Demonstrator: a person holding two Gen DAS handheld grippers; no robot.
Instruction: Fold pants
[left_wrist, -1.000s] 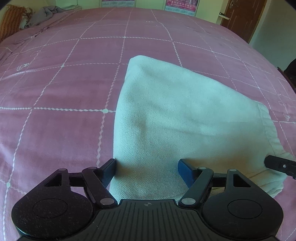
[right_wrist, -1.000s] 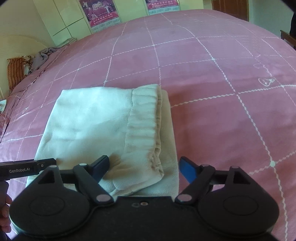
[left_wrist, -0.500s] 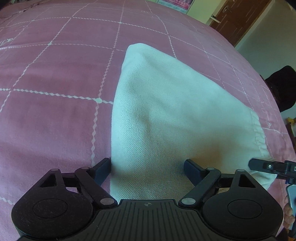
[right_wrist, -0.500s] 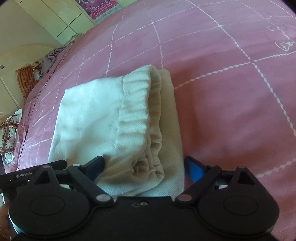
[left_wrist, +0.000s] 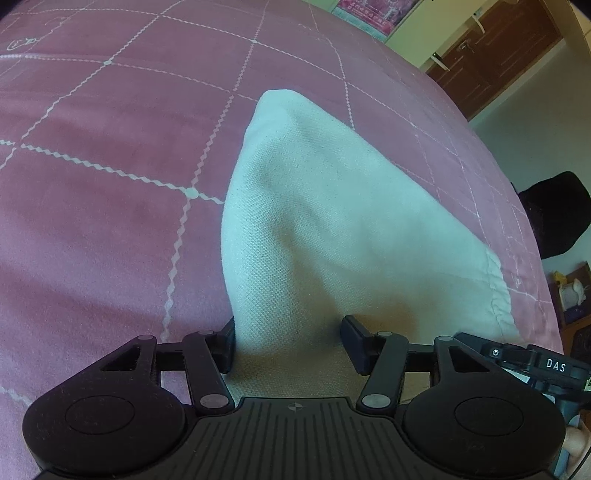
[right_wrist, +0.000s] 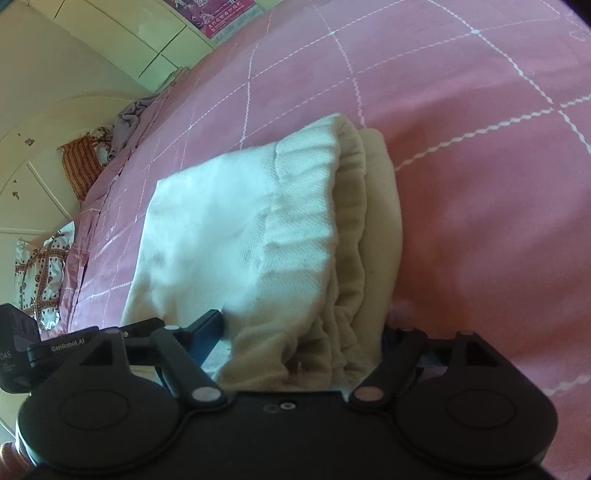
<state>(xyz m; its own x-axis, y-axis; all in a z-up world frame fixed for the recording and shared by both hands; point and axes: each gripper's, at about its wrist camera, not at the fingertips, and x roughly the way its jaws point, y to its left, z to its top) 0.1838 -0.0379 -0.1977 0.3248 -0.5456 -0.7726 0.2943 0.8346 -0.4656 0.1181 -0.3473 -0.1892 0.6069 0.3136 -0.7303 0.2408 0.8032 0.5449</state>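
While the folded pants (left_wrist: 332, 229) lie on the pink bedspread (left_wrist: 92, 206), their near edge sits between both jaw pairs: left gripper (left_wrist: 288, 341) closing, right gripper (right_wrist: 303, 343) closing around the waistband at 6 o'clock; clamp contact unclear.

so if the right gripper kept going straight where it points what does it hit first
Most likely the folded pants: their gathered waistband end already lies between the closing fingers of the right gripper, with the pink bedspread underneath.
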